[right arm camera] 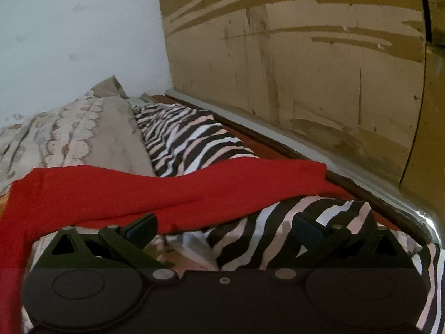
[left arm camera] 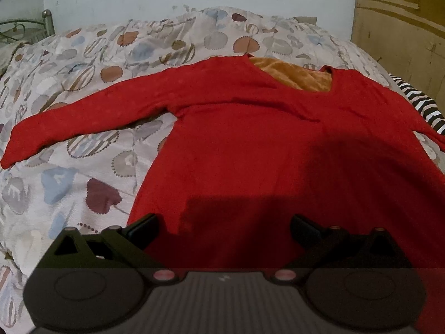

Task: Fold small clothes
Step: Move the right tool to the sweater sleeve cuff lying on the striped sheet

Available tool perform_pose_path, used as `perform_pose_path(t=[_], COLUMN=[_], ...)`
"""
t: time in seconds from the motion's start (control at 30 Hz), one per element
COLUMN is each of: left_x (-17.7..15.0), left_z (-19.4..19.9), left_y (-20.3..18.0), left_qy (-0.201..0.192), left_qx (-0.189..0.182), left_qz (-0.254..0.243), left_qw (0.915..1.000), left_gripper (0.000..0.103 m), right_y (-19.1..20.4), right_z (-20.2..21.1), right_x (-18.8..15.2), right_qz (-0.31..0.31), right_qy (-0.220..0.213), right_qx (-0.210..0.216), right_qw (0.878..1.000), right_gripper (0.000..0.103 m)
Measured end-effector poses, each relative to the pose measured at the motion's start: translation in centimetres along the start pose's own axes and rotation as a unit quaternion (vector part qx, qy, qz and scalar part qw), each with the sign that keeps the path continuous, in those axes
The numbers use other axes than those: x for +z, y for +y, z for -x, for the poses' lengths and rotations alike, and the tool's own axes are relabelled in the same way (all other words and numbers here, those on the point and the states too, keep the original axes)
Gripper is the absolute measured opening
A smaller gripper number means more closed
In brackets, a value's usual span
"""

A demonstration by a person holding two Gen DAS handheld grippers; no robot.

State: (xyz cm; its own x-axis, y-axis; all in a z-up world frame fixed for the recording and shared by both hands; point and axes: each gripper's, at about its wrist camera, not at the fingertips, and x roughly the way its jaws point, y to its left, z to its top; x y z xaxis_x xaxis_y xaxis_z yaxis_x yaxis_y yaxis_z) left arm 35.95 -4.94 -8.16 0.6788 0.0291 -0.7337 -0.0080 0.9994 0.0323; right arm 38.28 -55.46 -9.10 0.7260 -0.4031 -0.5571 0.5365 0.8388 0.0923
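So far nothing has been folded, as I judge it: the red top [left arm camera: 250, 144] lies spread flat on the bed, front up, its orange lining showing at the neckline. One sleeve [left arm camera: 83, 117] stretches out well away to the left of the left claw [left arm camera: 224, 229], across the patterned quilt [left arm camera: 69, 189]. The other sleeve [right arm camera: 222, 183] runs just ahead of the right claw [right arm camera: 224, 231], draped over a zebra-striped cloth [right arm camera: 180, 139] towards the bed's far edge.

Both claws stand wide and hold nothing. The left one hovers over the hem of the top, with red fabric between and ahead of its fingers; whether it touches the cloth I cannot tell. The right one sits just short of its sleeve.

Everything remains to do: both sleeves brought in over the body, then the body folded up.
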Motion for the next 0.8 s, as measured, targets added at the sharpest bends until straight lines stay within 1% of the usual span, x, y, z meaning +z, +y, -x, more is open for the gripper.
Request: perform_pose_path(t=[0.13, 0.3, 0.47, 0.57, 0.63, 0.73, 0.77, 0.8], left_x=[-0.1, -0.3, -0.6, -0.8, -0.8, -0.7, -0.7, -0.7], left_z=[-0.2, -0.2, 0.4, 0.7, 1.0, 1.4, 1.6, 1.7], left_y=[0.1, 0.2, 0.5, 0.9, 1.1, 1.6, 1.8, 1.9], left_qy=[0.001, -0.002, -0.008, -0.008, -0.009, -0.012, -0.013, -0.014], left_qx=[-0.001, -0.003, -0.015, -0.016, -0.016, -0.011, -0.009, -0.008], left_qz=[0.001, -0.001, -0.006, -0.010, -0.010, -0.005, -0.003, -0.001], left_qw=[1.0000, 1.0000, 0.9998, 0.9998, 0.9998, 0.9999, 0.9999, 0.9999], left_gripper=[0.103, 0.103, 0.103, 0.103, 0.103, 0.103, 0.103, 0.103], right_y=[-0.9, -1.5, -2.2, -3.1, -4.0, -5.4, -5.9, -6.9], right_z=[-1.2, -1.9, -1.4, -1.0, -1.2, -2.5, -3.2, -4.2], right_x=[-0.2, -1.4, -2.3, -1.8, -1.3, -0.1, 0.3, 0.7], right_qz=[-0.023, -0.048, -0.061, -0.085, -0.112, -0.144, -0.157, -0.180], right_qy=[0.000, -0.004, -0.028, -0.053, -0.062, -0.059, -0.050, -0.029], right_qx=[0.002, 0.016, 0.026, -0.006, -0.009, -0.029, -0.035, -0.039], right_qw=[1.000, 0.999, 0.997, 0.995, 0.992, 0.987, 0.986, 0.982], right_gripper=[0.103, 0.103, 0.102, 0.100, 0.100, 0.095, 0.095, 0.094])
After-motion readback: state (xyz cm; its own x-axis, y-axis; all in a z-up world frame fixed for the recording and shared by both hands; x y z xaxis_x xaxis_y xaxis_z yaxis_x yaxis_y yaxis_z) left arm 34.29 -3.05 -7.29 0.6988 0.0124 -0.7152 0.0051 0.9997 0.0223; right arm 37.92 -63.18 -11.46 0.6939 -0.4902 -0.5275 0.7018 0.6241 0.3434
